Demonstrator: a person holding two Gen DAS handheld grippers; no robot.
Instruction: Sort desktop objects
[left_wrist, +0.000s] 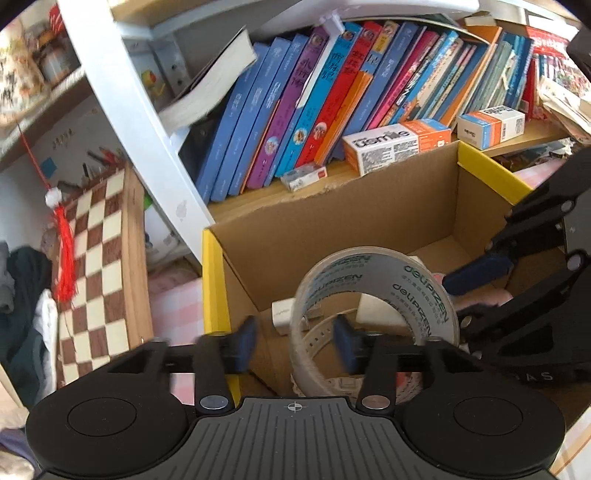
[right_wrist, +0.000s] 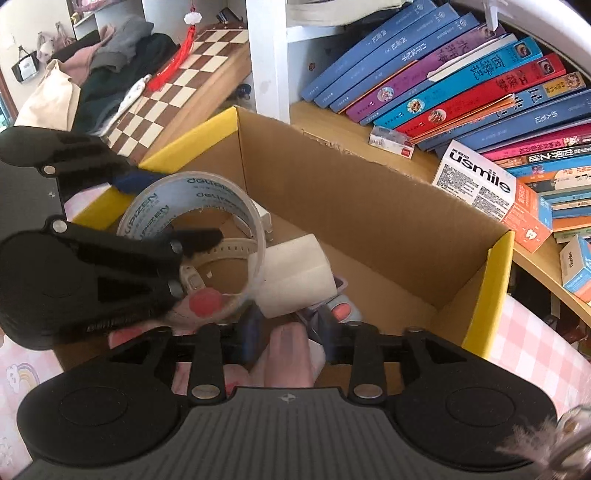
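Both grippers reach into the cardboard box (left_wrist: 332, 221). The left gripper (left_wrist: 295, 345) gapes around the tape roll's (left_wrist: 373, 273) rim, pads clear; the right gripper (right_wrist: 290, 332) is slightly parted — grip unclear.

A wooden shelf (left_wrist: 532, 138) runs behind the worktop, packed with leaning books (left_wrist: 295, 110) in blue, purple, red and pink. A white upright post (left_wrist: 122, 110) of the shelving frame crosses in front of it. To one side a brown-and-cream chessboard (left_wrist: 99, 266) leans on edge, with a red tassel (left_wrist: 64, 254) hanging before it. Beyond lie heaped clothes (right_wrist: 122, 59) and a cream cloth bag (right_wrist: 48, 96). The worktop carries a pink checked cloth (right_wrist: 532, 347). Bright daylight washes the scene.
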